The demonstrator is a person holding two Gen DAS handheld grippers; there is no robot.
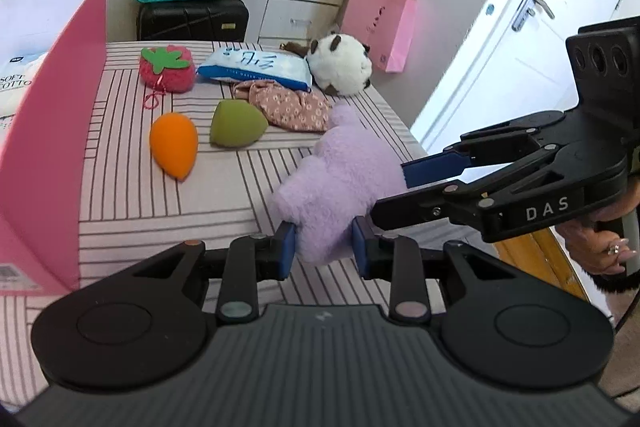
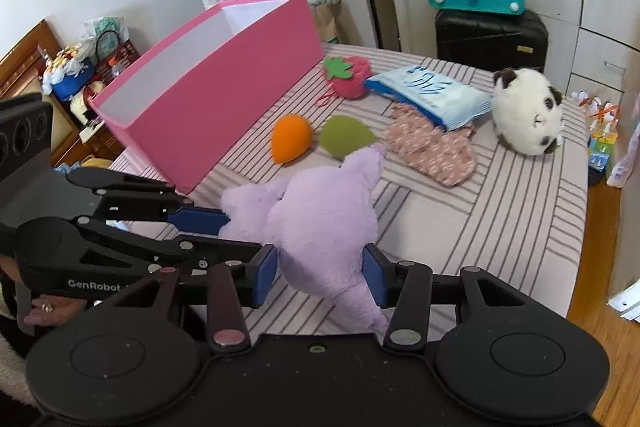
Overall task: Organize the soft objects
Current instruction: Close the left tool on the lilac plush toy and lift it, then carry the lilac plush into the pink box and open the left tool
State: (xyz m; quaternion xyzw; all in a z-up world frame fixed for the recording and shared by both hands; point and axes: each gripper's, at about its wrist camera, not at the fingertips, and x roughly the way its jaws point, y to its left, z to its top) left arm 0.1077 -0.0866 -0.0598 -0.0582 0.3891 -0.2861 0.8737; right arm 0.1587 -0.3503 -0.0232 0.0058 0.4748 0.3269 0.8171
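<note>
- Two hand-held grippers grasp one fluffy lilac plush toy point(image 1: 340, 179) at once, holding it above the striped pink-and-brown bedspread point(image 1: 160, 195).
- Left gripper point(image 1: 324, 247): its blue pads are clenched on the toy's lower lobe, the fur bulging out between them.
- Right gripper point(image 2: 320, 273): its blue pads press on the toy's other end, with a tapered lilac limb hanging just below the pads.
- Seen from the left wrist, the right gripper's blue finger point(image 1: 432, 167) reaches into the toy from the side.
- Open pink cardboard box point(image 2: 208, 95): it stands beyond the toy, near the left gripper's side.
- Beyond the toy lie an orange teardrop sponge point(image 1: 174, 145) and a green teardrop sponge point(image 1: 236, 123), and further back a floral cloth point(image 1: 288, 105), a red strawberry plush point(image 1: 168, 67), a blue-and-white tissue pack point(image 1: 256, 65) and a round white-and-brown plush animal point(image 1: 340, 65).
</note>
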